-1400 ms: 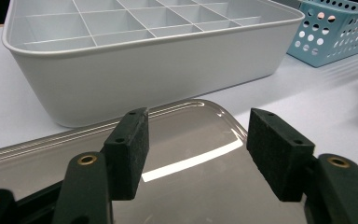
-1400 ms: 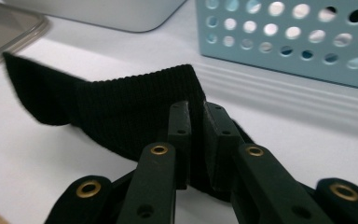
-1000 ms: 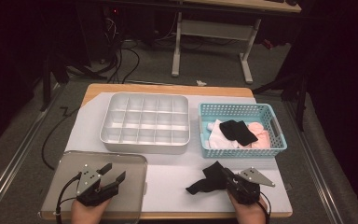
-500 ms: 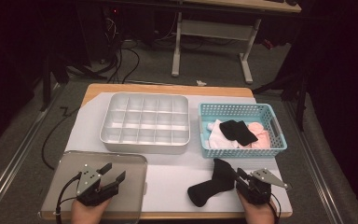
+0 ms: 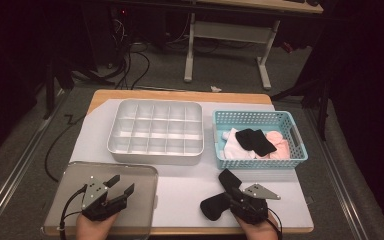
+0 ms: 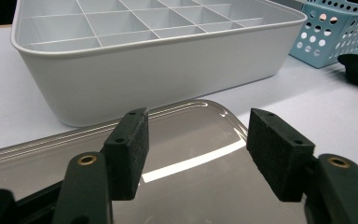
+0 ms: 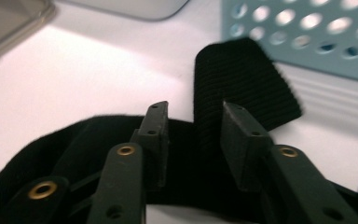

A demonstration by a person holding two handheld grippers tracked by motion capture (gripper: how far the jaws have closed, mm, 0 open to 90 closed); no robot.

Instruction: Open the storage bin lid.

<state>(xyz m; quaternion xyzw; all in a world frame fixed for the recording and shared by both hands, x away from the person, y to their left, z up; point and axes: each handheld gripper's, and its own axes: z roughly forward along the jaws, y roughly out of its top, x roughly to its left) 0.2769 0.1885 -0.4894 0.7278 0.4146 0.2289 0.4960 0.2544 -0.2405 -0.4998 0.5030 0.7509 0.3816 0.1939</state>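
Sock (image 5: 220, 199) lies diagonally (cuff seemingly toward basket (image 5: 300, 150)).

Looks like a lab or test bench: dark room, loose cables (image 5: 130, 60) on grey carpet (image 5: 230, 75) well beyond the grippers, a bare desk frame (image 5: 230, 35) further back (adjustable-leg type), white sheet (image 5: 190, 185) under them covering a wooden table (image 5: 180, 95).
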